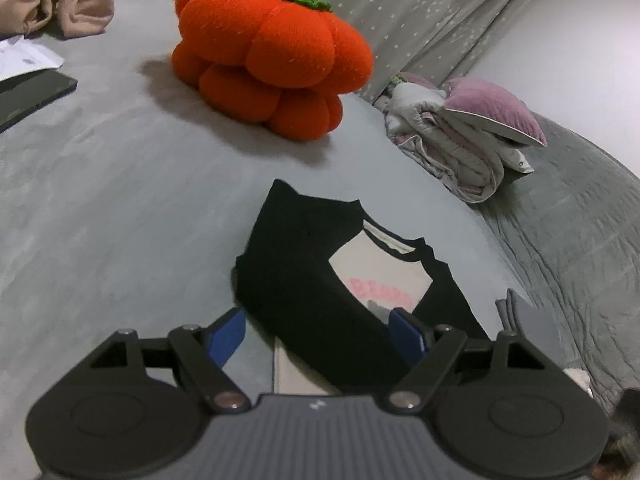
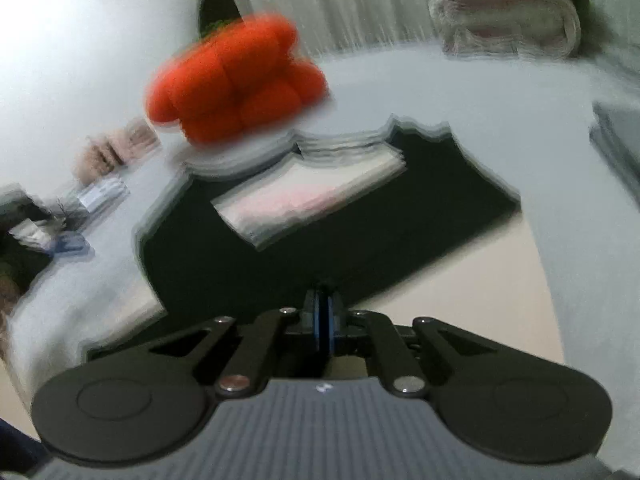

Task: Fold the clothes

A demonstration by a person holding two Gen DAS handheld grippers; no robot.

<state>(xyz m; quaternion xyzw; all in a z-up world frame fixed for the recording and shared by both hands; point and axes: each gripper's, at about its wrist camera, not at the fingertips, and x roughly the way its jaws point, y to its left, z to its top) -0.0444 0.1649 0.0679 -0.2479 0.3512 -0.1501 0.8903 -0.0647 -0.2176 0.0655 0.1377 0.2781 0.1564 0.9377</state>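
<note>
- Near the pumpkin cushion (image 1: 268, 56), on the grey bed (image 1: 100, 208), lies the shirt (image 1: 304, 280): black, with a pale chest panel bearing pink lettering.
- It sits on the bed between the cushion and both grippers, its collar end towards the cushion and its pale lower part towards the cameras.
- Both black sleeves appear laid inward across the body, leaving a narrow, roughly oblong shape. This reads as a fold partly made, though the right view is smeared by motion and the edges there are uncertain.
- The left gripper (image 1: 320, 330) hovers over the shirt's end farthest from the cushion, jaws spread wide, gripping nothing; one blue finger shows over bare bed, the other over black cloth.
- The right gripper (image 2: 324, 320) has its jaws pressed together at the shirt's edge farthest from the cushion. Whether a pinch of cloth is caught between them cannot be told.
- Judged from this, the step in hand is the lengthwise fold: the end nearest the grippers would be carried towards the collar.
- That move calls for a hold on both corners of that end, lifted evenly, so the folded-in sleeves do not slide out.
- Away from the cushion to its right sits a bundled quilt (image 1: 452, 144) with a purple pillow (image 1: 492, 112); to its left, a tan garment (image 1: 56, 8) lies crumpled, unfolded.
</note>
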